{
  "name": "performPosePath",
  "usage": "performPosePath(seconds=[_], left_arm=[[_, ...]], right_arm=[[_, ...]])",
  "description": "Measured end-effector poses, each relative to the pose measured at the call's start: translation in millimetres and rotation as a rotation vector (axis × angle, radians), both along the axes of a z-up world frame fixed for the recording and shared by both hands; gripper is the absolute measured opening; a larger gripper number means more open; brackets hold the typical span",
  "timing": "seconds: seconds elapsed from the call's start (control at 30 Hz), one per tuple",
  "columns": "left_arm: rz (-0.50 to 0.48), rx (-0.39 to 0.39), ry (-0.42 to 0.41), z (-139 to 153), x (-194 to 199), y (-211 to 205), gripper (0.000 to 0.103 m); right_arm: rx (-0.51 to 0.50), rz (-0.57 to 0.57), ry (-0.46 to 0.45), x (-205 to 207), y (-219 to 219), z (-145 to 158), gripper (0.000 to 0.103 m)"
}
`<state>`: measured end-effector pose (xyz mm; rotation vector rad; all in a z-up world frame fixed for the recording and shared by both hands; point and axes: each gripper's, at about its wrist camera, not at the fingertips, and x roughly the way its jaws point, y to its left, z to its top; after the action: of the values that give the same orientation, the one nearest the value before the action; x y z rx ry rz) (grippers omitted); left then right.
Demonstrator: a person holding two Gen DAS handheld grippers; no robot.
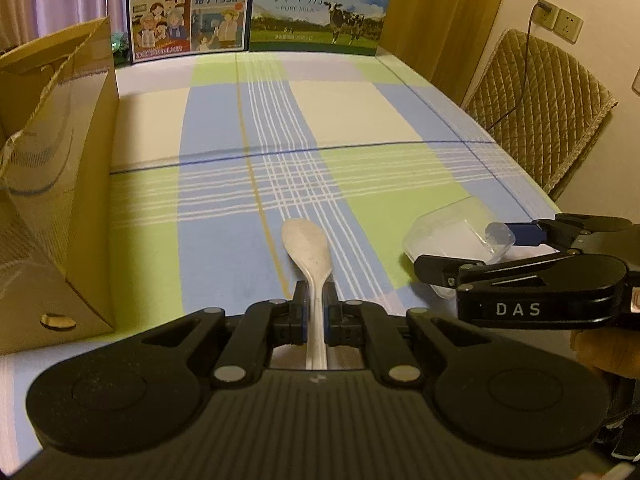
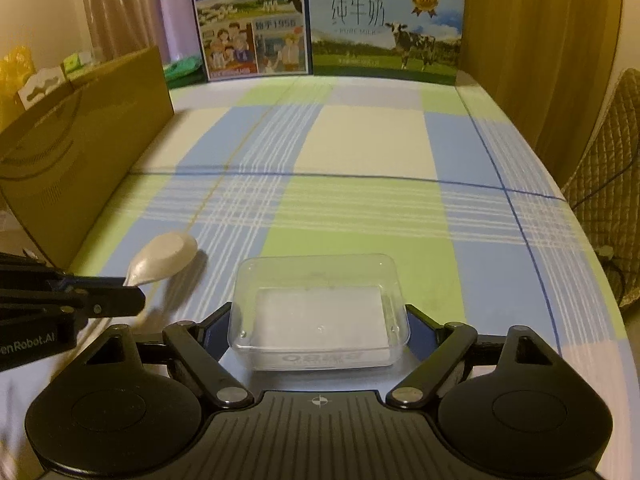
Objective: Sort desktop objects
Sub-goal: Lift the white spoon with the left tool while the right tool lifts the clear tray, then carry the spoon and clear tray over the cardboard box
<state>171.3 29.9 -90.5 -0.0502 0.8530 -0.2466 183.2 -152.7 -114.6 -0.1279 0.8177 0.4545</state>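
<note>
In the left wrist view, the spoon (image 1: 308, 256) lies at lower centre on the tablecloth (image 1: 360, 120), the clear box (image 1: 452, 236) at lower right, a cardboard box (image 1: 56, 200) along the left edge, two milk cartons (image 1: 256, 8) across the top.

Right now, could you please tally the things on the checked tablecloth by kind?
Spoon: 1, held in the left gripper
Clear plastic box: 1, between the right gripper fingers
Milk cartons: 2
Cardboard box: 1
Total: 5
</note>
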Motion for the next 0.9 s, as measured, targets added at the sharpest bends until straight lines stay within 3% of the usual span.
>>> performPosePath(seconds=[0.5,0.9], left_arm=[[-0.003,0.013,-0.057,17.9,-7.5,0.1,0.004],[-0.021,0.049,-0.158,67.7,-21.6,3.2,0.004]], right_arm=[[0.048,-0.015,-0.039,-8.2,-7.0,17.1,0.083],[0.061,0.028,-0.092,-26.1,7.4,55.5,0.083]])
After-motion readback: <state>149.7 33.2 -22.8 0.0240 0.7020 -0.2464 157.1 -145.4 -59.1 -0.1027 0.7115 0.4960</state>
